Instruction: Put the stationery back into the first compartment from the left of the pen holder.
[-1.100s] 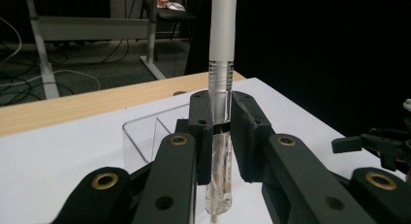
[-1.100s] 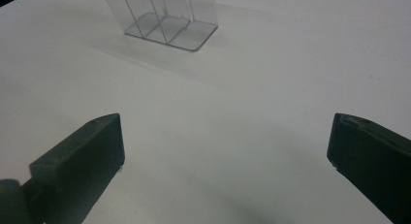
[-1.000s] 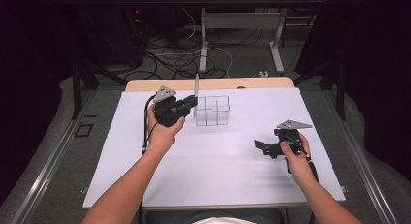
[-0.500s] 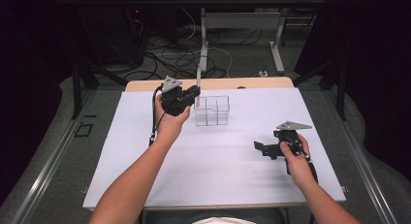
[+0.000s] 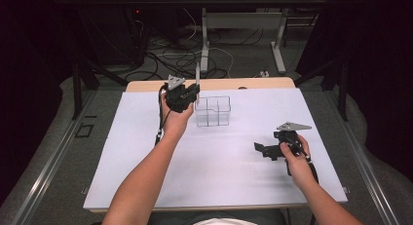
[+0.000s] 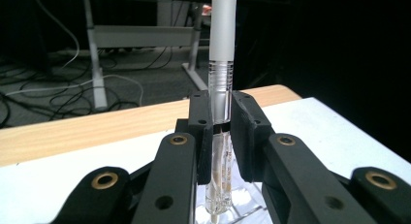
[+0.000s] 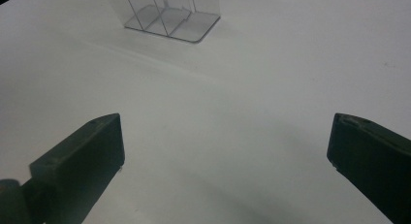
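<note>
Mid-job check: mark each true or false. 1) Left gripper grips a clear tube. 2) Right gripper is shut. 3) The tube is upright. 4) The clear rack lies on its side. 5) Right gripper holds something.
1) The left gripper is clamped on the clear glass tube with a frosted white cap: true.
2) The right gripper is shut: false, its jaws are wide apart.
3) The tube stands upright: true.
4) The clear plastic divided rack lies on its side: false, it stands upright on the white table sheet.
5) The right gripper holds something: false, nothing is between its jaws.

Tube (image 6: 220, 64) top — cut off — contents unclear
</note>
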Demonstrator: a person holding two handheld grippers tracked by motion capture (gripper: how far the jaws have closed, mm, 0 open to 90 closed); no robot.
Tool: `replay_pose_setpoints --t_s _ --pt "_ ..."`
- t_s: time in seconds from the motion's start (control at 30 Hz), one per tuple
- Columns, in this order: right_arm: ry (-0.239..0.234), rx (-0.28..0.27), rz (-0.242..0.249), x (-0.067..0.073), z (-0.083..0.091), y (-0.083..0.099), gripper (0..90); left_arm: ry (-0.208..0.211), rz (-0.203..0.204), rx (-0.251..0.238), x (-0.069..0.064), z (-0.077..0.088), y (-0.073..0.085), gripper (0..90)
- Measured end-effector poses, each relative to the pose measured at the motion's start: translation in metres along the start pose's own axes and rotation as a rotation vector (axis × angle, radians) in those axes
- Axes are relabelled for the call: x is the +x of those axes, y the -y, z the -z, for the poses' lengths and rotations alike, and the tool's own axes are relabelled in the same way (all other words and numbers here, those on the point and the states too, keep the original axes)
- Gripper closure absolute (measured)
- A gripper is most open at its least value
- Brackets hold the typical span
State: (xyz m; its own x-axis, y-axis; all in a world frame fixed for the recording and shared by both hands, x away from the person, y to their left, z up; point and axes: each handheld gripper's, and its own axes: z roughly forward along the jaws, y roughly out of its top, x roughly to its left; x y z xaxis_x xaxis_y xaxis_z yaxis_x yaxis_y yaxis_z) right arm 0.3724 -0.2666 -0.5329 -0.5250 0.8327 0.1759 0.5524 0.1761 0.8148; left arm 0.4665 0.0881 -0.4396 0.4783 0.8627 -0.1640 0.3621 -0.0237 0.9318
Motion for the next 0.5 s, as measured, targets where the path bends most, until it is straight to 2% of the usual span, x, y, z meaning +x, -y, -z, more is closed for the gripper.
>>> replay_pose_setpoints --t_s 0.13,0.5 --pt "-0.004 0.004 -0.003 0.001 0.000 0.000 0.0 -0.020 0.032 0.014 0.002 -0.007 0.003 79.7" --pt "-0.026 0.021 0.006 0.002 -0.004 0.002 0.0 -0.045 0.039 0.056 0.001 -0.024 0.013 79.7"
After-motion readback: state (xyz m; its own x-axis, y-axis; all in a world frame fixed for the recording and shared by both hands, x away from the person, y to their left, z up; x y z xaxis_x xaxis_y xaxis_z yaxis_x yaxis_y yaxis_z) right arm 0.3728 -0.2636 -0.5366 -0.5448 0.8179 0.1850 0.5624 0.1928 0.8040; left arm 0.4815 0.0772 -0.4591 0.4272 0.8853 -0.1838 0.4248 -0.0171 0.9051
